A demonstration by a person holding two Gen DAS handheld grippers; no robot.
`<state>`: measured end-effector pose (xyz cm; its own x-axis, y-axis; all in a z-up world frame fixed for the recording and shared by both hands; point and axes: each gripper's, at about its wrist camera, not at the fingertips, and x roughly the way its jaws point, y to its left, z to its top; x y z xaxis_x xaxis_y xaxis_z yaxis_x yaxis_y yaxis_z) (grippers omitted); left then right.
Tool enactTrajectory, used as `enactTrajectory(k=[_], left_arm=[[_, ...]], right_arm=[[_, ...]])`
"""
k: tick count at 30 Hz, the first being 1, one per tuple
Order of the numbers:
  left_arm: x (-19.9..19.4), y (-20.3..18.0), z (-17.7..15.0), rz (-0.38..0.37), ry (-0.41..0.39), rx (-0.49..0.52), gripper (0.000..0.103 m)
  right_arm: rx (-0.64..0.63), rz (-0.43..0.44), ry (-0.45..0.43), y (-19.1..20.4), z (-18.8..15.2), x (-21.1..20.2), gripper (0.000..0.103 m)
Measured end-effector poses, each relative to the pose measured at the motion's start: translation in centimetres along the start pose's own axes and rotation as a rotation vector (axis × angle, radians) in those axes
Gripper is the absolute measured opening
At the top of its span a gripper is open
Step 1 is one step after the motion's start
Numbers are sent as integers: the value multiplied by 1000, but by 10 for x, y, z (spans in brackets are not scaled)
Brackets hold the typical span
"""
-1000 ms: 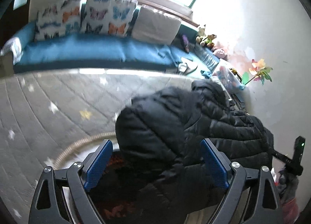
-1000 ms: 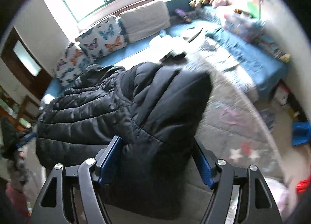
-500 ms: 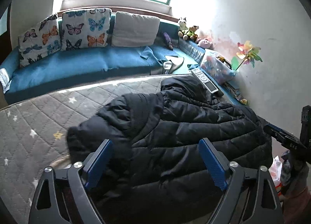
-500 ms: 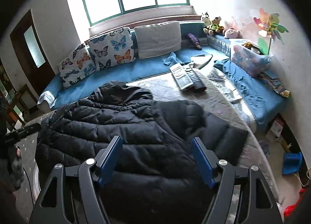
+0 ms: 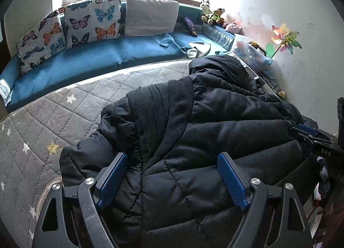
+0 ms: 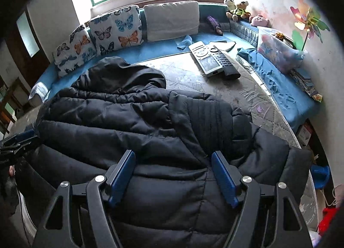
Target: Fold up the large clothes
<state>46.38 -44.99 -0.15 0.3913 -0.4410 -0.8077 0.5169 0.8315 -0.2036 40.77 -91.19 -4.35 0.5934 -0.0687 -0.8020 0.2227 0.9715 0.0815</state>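
Note:
A black quilted puffer jacket [image 5: 204, 132] lies spread on the grey quilted mattress [image 5: 64, 114], hood toward the sofa. It also shows in the right wrist view [image 6: 133, 127], with a sleeve folded across its right side [image 6: 206, 117]. My left gripper [image 5: 172, 177] is open, hovering above the jacket's near hem, holding nothing. My right gripper [image 6: 172, 175] is open above the jacket's lower front, also empty. The right gripper's tip shows at the left wrist view's right edge [image 5: 309, 134]. The left gripper's tip shows at the right wrist view's left edge [image 6: 19, 140].
A blue sofa [image 5: 86, 61] with butterfly cushions [image 5: 94, 22] runs behind the mattress. Two remote controls [image 6: 212, 58] lie on the mattress's far right. A clear toy box [image 6: 277, 52], a pinwheel [image 6: 309, 20] and soft toys [image 6: 236, 9] stand by the wall.
The jacket sides I held up a second ago have been laid down over the jacket. Both grippers have let go and drawn back toward the near hem.

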Motion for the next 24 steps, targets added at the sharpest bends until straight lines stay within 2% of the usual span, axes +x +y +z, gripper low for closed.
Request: enactTrajectory(k=[4, 7, 14, 24], left_arm=[[-11, -5, -5, 36, -27, 26, 92], [-31, -14, -13, 74, -75, 68, 92], [-79, -40, -40, 105, -179, 120, 92], [-142, -70, -90, 137, -291, 105, 93]], right_arm=[[-27, -28, -25, 6, -5, -12, 80], [-62, -69, -68, 17, -12, -29, 80], [-85, -90, -164, 32, -29, -64, 80], [-92, -124, -285, 57, -55, -103, 87]])
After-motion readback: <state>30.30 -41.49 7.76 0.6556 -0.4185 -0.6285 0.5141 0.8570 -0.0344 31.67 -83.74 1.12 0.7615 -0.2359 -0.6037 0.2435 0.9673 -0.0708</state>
